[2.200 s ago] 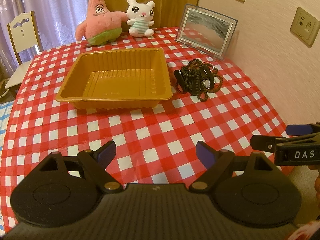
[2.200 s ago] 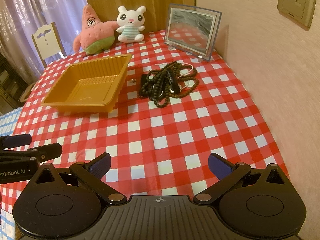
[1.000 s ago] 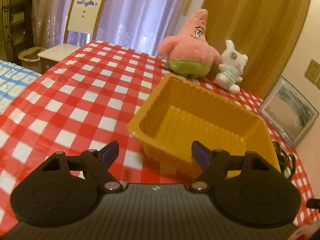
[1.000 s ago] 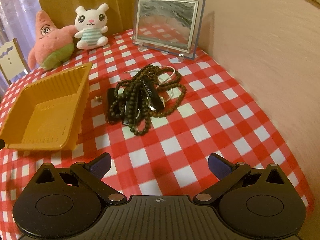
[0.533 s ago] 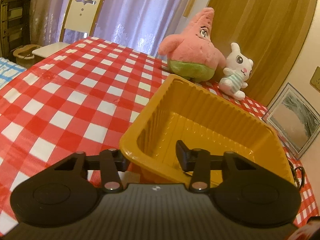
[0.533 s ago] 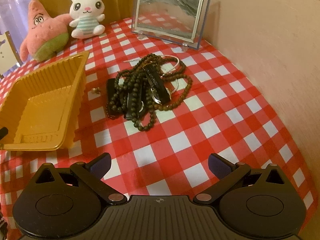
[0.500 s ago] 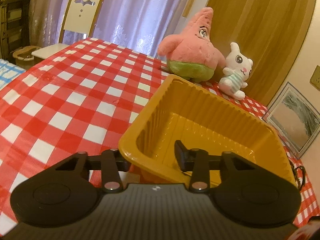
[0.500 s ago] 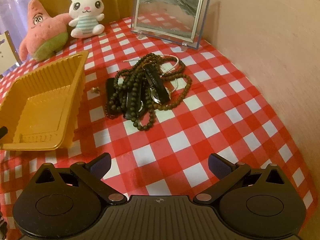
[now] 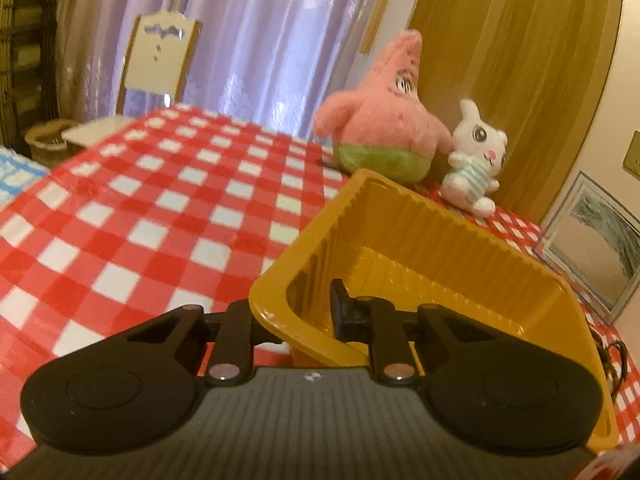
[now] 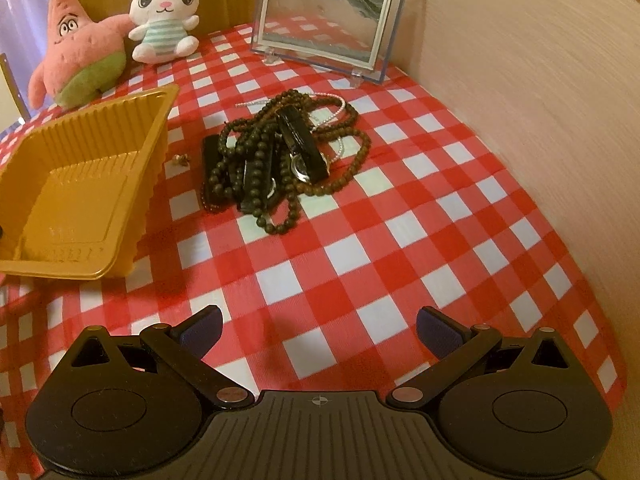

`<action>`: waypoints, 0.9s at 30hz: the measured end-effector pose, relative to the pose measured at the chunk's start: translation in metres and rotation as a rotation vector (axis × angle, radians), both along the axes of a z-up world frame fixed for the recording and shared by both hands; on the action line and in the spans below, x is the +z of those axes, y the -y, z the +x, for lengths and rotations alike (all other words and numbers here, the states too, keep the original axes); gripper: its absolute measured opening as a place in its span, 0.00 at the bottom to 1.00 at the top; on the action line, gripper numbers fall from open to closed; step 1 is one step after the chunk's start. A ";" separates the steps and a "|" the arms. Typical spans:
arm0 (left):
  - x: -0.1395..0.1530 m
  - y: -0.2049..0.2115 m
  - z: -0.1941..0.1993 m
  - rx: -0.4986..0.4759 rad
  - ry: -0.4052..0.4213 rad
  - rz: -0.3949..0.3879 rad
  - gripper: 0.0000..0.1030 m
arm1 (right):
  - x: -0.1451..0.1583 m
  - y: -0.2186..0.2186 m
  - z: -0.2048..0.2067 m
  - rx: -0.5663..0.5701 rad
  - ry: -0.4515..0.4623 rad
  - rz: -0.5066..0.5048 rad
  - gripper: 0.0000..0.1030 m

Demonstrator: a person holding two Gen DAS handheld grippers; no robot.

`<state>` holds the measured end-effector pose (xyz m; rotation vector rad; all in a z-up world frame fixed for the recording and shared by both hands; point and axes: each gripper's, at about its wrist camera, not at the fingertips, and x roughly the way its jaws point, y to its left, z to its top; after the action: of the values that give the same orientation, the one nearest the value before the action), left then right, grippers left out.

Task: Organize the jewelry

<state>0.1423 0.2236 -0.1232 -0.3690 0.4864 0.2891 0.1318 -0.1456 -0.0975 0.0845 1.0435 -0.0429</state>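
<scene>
Left wrist view: the left gripper [image 9: 294, 314] is clamped on the near corner of the tray [image 9: 460, 240]. One finger sits inside the tray against the wall, the other lies outside it, mostly hidden behind the rim, so the wall is pinched between them. The tray looks tipped, its near corner raised off the cloth [image 9: 160, 208]. The tray is yellow, ribbed and holds nothing. Beyond its far rim stand the pink star toy [image 9: 384, 120] and the white bunny [image 9: 476, 160], side by side and touching. A framed picture [image 9: 596, 240] leans at the right edge. A dark bit of the jewelry [image 9: 610, 354] peeks out past the tray's right rim, well to the right of the jaws. A chair [image 9: 158, 60] stands behind the table, before the curtain [image 9: 260, 32].

Right wrist view: the right gripper [image 10: 318, 330] hovers over bare cloth with its jaws wide and nothing between them. The jewelry lies ahead of it, near the middle of the table, well apart from the fingertips: a tangle of dark bead strings, black straps, a watch face and a thin pale bead chain. It lies just right of the tray, not touching it. A small loose piece [image 10: 182, 159] lies on the cloth between tray and pile. The picture stands behind the pile by the wall [image 10: 540, 80].
</scene>
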 end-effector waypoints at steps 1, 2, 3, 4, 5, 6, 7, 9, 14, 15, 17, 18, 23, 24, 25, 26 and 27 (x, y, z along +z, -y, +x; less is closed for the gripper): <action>0.002 0.001 0.000 0.004 0.006 0.007 0.15 | 0.000 0.000 -0.002 -0.002 0.002 -0.004 1.00; 0.003 0.001 0.000 0.007 0.009 0.014 0.15 | 0.000 0.001 -0.003 -0.003 0.004 -0.007 1.00; 0.005 0.003 0.000 0.007 0.014 0.026 0.15 | -0.001 0.002 -0.005 -0.004 0.005 -0.011 1.00; 0.007 0.006 0.000 0.009 0.020 0.040 0.15 | -0.001 0.003 -0.006 -0.008 0.007 -0.014 1.00; 0.008 0.008 -0.001 0.012 0.024 0.056 0.15 | -0.002 0.005 -0.007 -0.014 0.009 -0.016 1.00; 0.010 0.011 -0.001 0.017 0.028 0.076 0.15 | -0.002 0.006 -0.008 -0.020 0.012 -0.016 1.00; 0.012 0.015 -0.002 0.026 0.033 0.098 0.14 | -0.003 0.009 -0.008 -0.025 0.016 -0.016 1.00; 0.017 0.021 -0.003 0.042 0.050 0.127 0.15 | -0.003 0.012 -0.008 -0.026 0.032 -0.012 1.00; 0.021 0.026 0.008 0.113 0.058 0.147 0.15 | -0.002 0.019 -0.002 -0.009 0.077 -0.016 1.00; 0.022 0.027 0.011 0.128 0.058 0.148 0.15 | -0.003 0.020 0.001 -0.004 0.080 -0.013 1.00; 0.023 0.030 0.015 0.147 0.053 0.150 0.15 | -0.004 0.021 0.009 0.016 0.084 -0.006 1.00; 0.023 0.031 0.015 0.149 0.052 0.154 0.15 | -0.005 0.021 0.012 0.025 0.086 -0.004 1.00; 0.024 0.035 0.007 0.060 0.050 0.161 0.15 | -0.009 0.022 0.027 0.073 0.091 0.021 1.00; 0.024 0.035 0.005 0.031 0.043 0.161 0.15 | -0.010 0.022 0.030 0.077 0.090 0.025 1.00; 0.025 0.036 0.003 0.005 0.039 0.169 0.15 | -0.011 0.023 0.032 0.082 0.088 0.028 1.00; 0.026 0.037 0.001 -0.009 0.039 0.183 0.15 | -0.012 0.023 0.034 0.085 0.088 0.032 1.00; 0.027 0.037 -0.003 -0.013 0.045 0.193 0.15 | -0.013 0.024 0.036 0.087 0.087 0.036 1.00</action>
<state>0.1395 0.1862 -0.0964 -0.1837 0.4130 0.3121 0.1682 -0.1696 -0.1108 0.0724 0.9603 0.0583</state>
